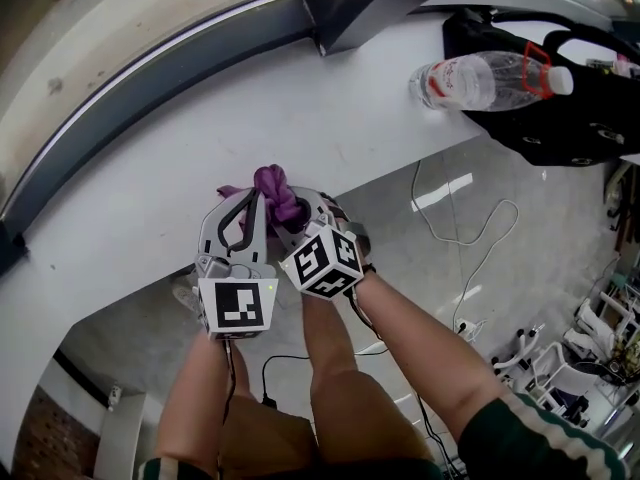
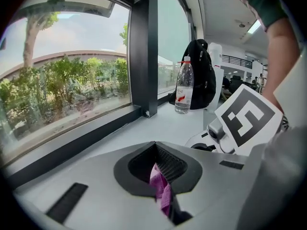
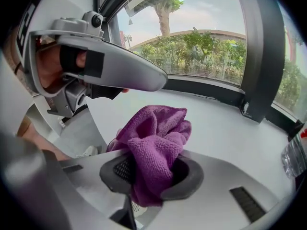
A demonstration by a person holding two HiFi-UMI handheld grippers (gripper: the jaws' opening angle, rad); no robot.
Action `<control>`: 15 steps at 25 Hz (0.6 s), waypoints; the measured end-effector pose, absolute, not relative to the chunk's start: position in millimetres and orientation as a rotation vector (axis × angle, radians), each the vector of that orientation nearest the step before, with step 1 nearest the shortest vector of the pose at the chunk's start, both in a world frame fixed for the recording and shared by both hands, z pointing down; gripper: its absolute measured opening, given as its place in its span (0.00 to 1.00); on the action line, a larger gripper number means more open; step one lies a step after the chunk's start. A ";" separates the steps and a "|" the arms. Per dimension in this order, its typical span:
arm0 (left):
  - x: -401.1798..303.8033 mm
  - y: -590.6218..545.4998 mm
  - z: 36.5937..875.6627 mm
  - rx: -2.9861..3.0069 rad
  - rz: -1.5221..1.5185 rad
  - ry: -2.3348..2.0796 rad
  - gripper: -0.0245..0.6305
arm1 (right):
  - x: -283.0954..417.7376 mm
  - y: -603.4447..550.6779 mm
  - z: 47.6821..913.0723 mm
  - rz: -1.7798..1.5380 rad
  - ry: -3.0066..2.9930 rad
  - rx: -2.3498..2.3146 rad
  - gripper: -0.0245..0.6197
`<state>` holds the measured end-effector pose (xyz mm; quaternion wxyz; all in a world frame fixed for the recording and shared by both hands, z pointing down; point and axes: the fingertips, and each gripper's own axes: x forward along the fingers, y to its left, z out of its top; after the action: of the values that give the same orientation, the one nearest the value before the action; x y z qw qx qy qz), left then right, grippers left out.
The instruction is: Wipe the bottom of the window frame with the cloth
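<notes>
Because the cloth (image 1: 276, 189) is a soft, light purple rag that bunches and slides easily, it is probably best gripped deep in its folds. In the head view it sits at the near edge of the surface (image 1: 330, 118), well short of the window frame (image 1: 150, 80), between the left claw (image 1: 243, 208) and the right claw (image 1: 308, 210), with both forearms (image 1: 200, 388) reaching forward side by side. In the left gripper view, the left claw (image 2: 160, 176) is clenched on a thin fold of cloth. In the right gripper view, the right claw (image 3: 151, 176) grasps the main wad, which bulges above its jaws.
</notes>
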<state>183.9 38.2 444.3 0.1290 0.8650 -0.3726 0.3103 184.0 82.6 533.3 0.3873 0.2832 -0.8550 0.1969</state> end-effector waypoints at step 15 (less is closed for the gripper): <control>255.2 19.6 451.5 2.532 0.874 -1.026 0.05 | 294.7 67.9 535.1 0.573 -2.075 0.894 0.21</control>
<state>255.2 19.6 451.5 0.1361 0.8744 -0.3545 0.3020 294.7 67.9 535.1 0.3943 0.3525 -0.8181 0.2260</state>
